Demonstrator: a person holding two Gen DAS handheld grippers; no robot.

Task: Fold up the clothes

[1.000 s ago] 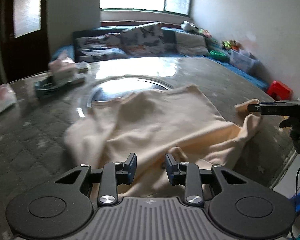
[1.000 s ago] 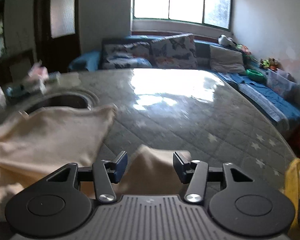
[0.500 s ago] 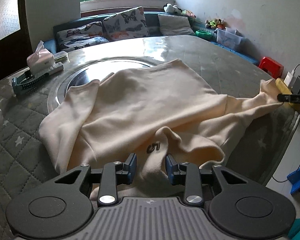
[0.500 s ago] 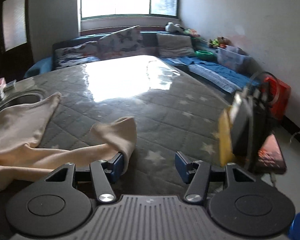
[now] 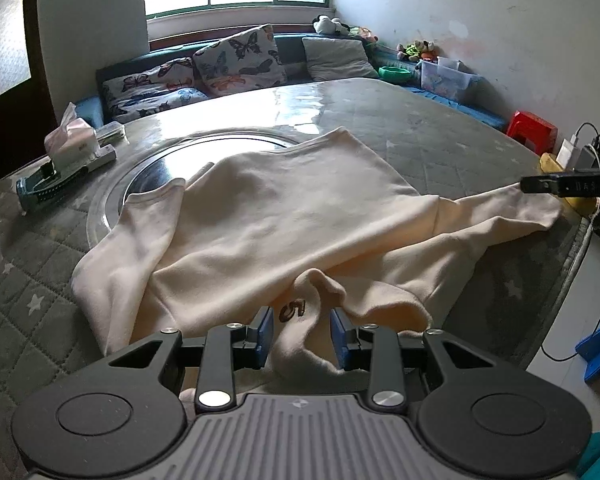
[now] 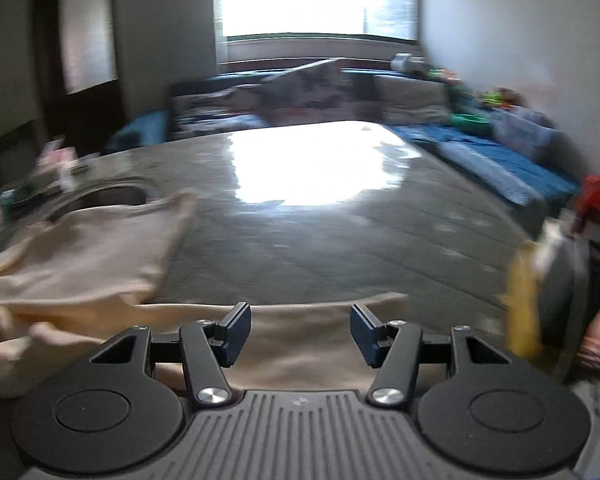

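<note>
Cream fleece, one sweatshirt (image 5: 300,216), lies rumpled across the quilted grey table (image 5: 440,148), filling the centre of the left wrist view, its far hem toward the upper centre over a round metal inset (image 5: 172,156). Left gripper (image 5: 302,330), bottom centre of that view: jaws part closed with a raised fold of the cloth, near a stitched "5" (image 5: 293,309), standing between the blue pads (image 5: 265,330); whether the pads actually pinch it cannot be told. Right gripper (image 6: 300,330), bottom centre of its own blurred view: jaws wide apart, nothing held, a sleeve (image 6: 308,344) lying flat beneath and between them. The left view shows this gripper's dark tip at the right edge, at the end of the sleeve stretched toward the table's rim. Judgement: the garment is being spread before any fold; the task is at an early stage. To do this step well, the left jaws should close fully on the fold, taking one layer only, before any pull; the right should come down and close on the cuff edge, not mid-sleeve. Both should then draw outward evenly and low, so that the body flattens without dragging toward the rim. Risk: the sleeve end lies near the table edge and could slide off. A tissue box (image 5: 70,142) at centre left is well apart from the work.
</note>
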